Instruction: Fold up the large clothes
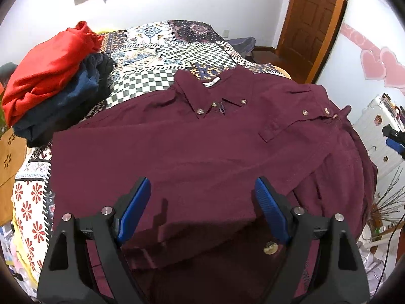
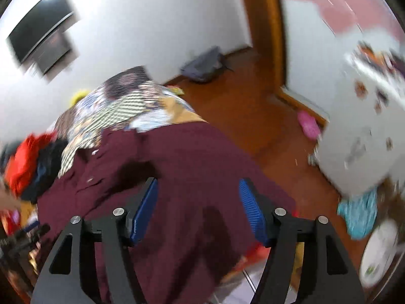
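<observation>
**Maroon shirt spread on the bed, both my grippers free of it**

The maroon shirt lies flat on the patterned bedspread, collar at the far end with its white label showing and its buttons facing up. One side has been laid across the body, so a straight folded edge runs down the left, and a buttoned cuff lies at the far right. The near hem hangs toward me, under my tools.

My left gripper hangs above the near part of the shirt, jaws spread wide. Its blue pads stand well apart with only cloth visible below them; they pinch nothing.

My right gripper is over the shirt's right edge, where the cloth drapes off the bed toward the wooden floor. That view is smeared by motion. Its jaws stand partly apart, less wide than the left pair, and I see no cloth pressed between the pads.

At the far left of the bed sits a pile of clothes, a red garment on top of dark blue ones. A wooden door stands at the far right, and a dark screen hangs on the white wall.
</observation>
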Motion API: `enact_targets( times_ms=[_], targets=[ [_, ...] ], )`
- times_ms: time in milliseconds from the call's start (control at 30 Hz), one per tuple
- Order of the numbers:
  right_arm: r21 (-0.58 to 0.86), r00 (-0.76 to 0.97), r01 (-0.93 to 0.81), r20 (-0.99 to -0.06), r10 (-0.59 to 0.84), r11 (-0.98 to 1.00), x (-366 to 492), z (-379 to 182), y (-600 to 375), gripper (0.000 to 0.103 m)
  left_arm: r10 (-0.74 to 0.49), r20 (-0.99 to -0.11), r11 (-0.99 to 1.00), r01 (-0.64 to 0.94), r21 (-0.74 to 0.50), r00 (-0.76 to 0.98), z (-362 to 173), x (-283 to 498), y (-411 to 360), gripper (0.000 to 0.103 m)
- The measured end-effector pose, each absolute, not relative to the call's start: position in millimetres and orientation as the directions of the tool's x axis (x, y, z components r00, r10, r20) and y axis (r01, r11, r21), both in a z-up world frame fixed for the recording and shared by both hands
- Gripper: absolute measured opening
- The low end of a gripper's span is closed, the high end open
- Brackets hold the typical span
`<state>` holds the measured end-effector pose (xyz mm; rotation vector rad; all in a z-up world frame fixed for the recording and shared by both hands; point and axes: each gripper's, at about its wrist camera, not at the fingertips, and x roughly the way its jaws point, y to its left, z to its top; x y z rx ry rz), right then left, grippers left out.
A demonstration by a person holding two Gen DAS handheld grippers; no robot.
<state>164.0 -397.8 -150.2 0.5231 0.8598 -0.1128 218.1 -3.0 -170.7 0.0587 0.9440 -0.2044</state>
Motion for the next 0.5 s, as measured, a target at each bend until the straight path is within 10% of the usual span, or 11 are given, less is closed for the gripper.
enact_targets(
  times_ms=[500],
  targets=[
    [0.667, 0.607, 0.473, -0.720, 0.336, 0.576, 148.3, -241.9, -461.0, 0.065, -0.121, -0.820, 0.975, 0.222, 0.008, 0.559, -170.3, 222.4, -30.4, 0.084]
  ],
)
